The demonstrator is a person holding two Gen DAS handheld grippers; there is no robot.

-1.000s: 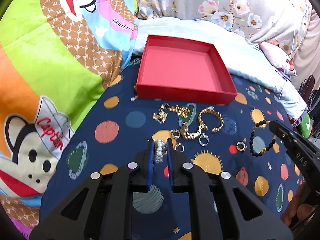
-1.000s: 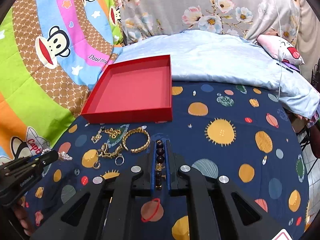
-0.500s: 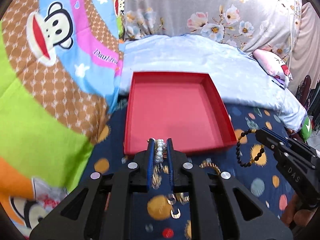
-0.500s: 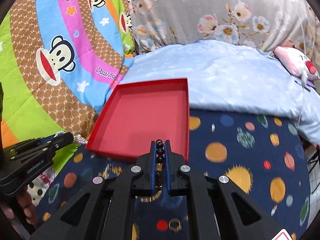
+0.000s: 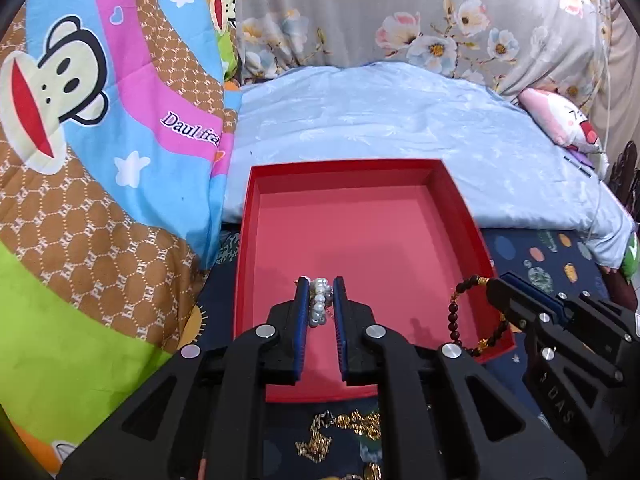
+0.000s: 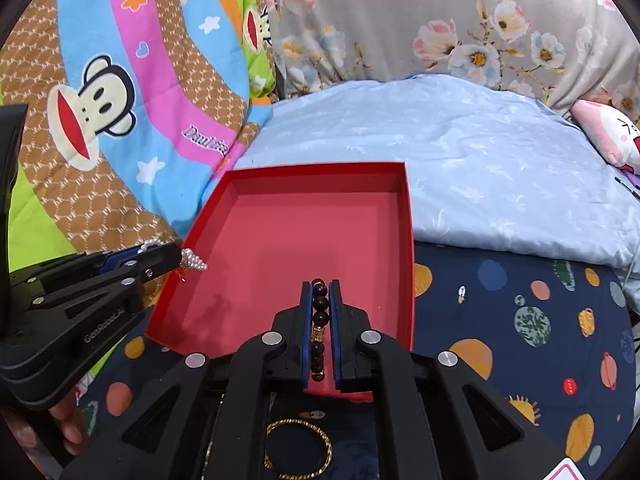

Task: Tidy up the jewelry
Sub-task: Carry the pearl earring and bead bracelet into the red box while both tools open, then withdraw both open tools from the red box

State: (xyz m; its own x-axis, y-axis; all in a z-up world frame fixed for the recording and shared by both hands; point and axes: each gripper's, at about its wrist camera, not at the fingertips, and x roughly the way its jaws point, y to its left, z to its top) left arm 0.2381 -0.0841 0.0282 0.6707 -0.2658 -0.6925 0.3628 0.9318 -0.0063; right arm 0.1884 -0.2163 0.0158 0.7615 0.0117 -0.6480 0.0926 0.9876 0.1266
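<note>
A shallow red tray point(image 5: 456, 200) lies on the bed; it also shows in the right wrist view point(image 6: 407, 216). My left gripper point(image 5: 320, 286) is shut on a white pearl bracelet point(image 5: 320, 300) and holds it over the tray's near left part; the pearls also show in the right wrist view point(image 6: 194, 262). My right gripper point(image 6: 320, 290) is shut on a dark bead bracelet point(image 6: 319, 316) over the tray's near right edge. The bead bracelet hangs from it in the left wrist view point(image 5: 456, 312).
Gold chains point(image 5: 344, 432) and a gold bangle point(image 6: 298, 450) lie on the navy planet-print sheet point(image 6: 520, 320) in front of the tray. A light blue quilt point(image 5: 400, 120) lies behind it. A monkey-print blanket point(image 5: 100, 160) rises at the left.
Both grippers have moved forward from over the loose jewelry on the sheet to over the red tray, each still holding its bracelet.
</note>
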